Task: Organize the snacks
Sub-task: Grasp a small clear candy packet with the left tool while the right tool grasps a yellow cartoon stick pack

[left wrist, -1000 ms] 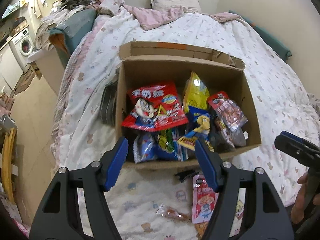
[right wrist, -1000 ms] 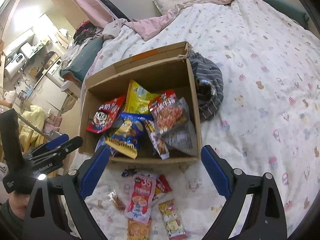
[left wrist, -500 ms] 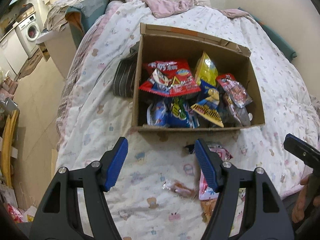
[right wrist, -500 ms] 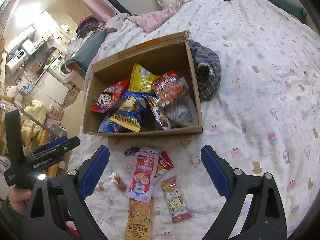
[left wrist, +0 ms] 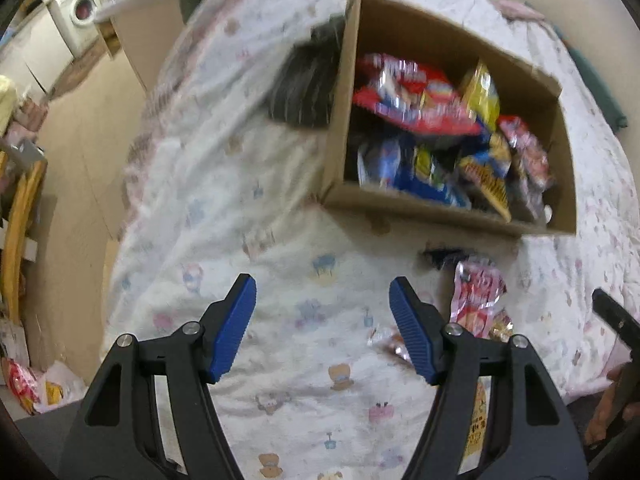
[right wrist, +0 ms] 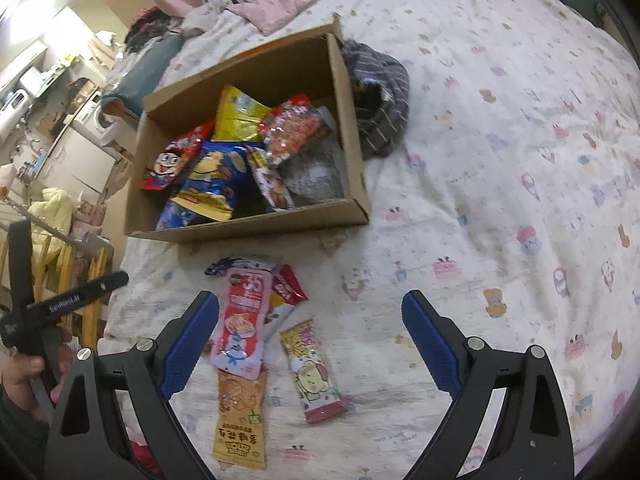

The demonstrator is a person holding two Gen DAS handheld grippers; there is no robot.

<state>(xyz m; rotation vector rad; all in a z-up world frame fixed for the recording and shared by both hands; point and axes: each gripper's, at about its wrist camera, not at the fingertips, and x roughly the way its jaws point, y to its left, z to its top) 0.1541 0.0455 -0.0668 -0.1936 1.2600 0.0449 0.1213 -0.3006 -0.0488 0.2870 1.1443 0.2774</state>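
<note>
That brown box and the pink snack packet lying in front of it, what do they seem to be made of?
The box looks like plain corrugated cardboard: matte brown, with folded flaps and raw edges. The pink packet seems to be thin plastic film, glossy and printed, with crimped ends; its light sheen suggests plastic or foil laminate, though which one cannot be told.

Both hand-held grippers (left wrist: 322,328) (right wrist: 310,340) lowered toward loose snacks (right wrist: 240,320).

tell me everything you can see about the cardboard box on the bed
The cardboard box is plain brown corrugated card, open at the top, with one flap standing up along its far side. It sits flat on the printed bedspread and is loosely filled with snack bags in red, yellow and blue. A dark striped cloth lies against one side wall. Loose packets lie on the bedspread just before its near wall, apart from it.
</note>
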